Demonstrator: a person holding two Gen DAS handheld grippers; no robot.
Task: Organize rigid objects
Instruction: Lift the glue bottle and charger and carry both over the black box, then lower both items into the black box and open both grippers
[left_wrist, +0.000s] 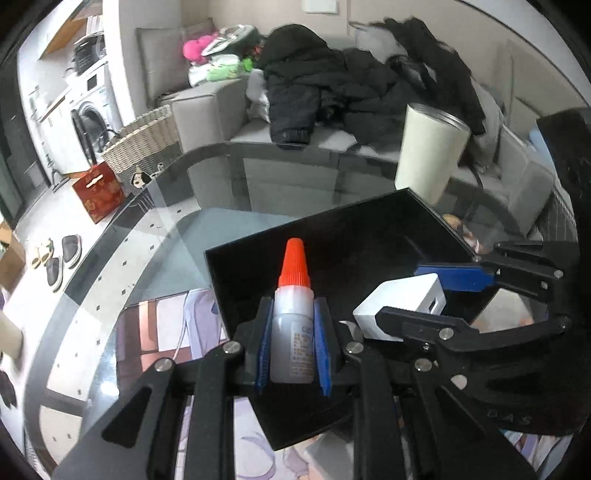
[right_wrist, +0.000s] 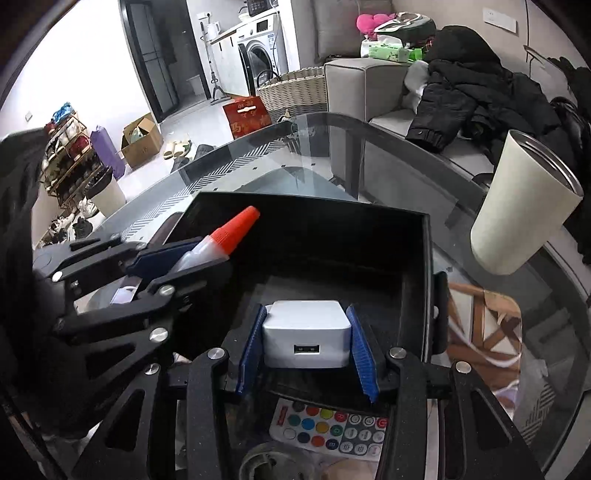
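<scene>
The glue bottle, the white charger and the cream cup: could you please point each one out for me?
glue bottle (left_wrist: 291, 343), left wrist view, on its clear body.
white charger (right_wrist: 306, 339), right wrist view, on its front face above the port.
cream cup (right_wrist: 517, 218), right wrist view, on its side wall.

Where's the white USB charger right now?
The white USB charger is clamped in the right hand-held gripper, held over the black tray. In the left wrist view it sits right of the glue bottle.

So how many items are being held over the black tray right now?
2: a glue bottle in the left claw, a white USB charger in the right claw. The black tray itself looks empty.
</scene>
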